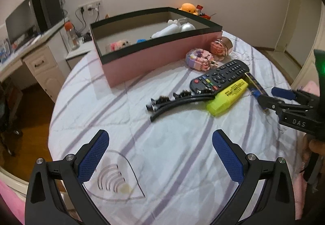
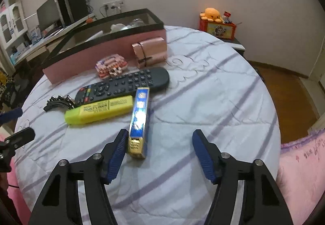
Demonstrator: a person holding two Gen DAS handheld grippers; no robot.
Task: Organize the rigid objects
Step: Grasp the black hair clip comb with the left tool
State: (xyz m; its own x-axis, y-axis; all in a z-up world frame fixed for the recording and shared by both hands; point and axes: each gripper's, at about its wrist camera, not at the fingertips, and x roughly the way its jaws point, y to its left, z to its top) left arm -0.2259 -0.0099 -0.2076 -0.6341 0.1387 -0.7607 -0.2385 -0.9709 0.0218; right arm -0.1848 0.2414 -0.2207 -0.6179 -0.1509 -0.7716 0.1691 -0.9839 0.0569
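A pink box with a black rim (image 1: pixel 154 56) stands at the back of the round table and holds several items; it also shows in the right wrist view (image 2: pixel 105 46). In front of it lie a black remote (image 1: pixel 219 77) (image 2: pixel 124 84), a yellow highlighter (image 1: pixel 227 97) (image 2: pixel 99 110), black hair clips (image 1: pixel 174 101) (image 2: pixel 59 102), a pink brick model (image 1: pixel 201 58) (image 2: pixel 111 65), a pink wrapped package (image 2: pixel 150 51) and a blue and gold bar (image 2: pixel 139 119). My left gripper (image 1: pixel 160 149) is open above bare cloth. My right gripper (image 2: pixel 159 149) is open, its left finger beside the bar's near end.
A clear leaf-shaped plate (image 1: pixel 115 178) lies near my left gripper. A desk with a monitor (image 1: pixel 20 24) stands at the left. A side table with an orange plush (image 2: pixel 212 14) and a red box stands beyond the table. Pink bedding (image 2: pixel 300 164) lies at the right.
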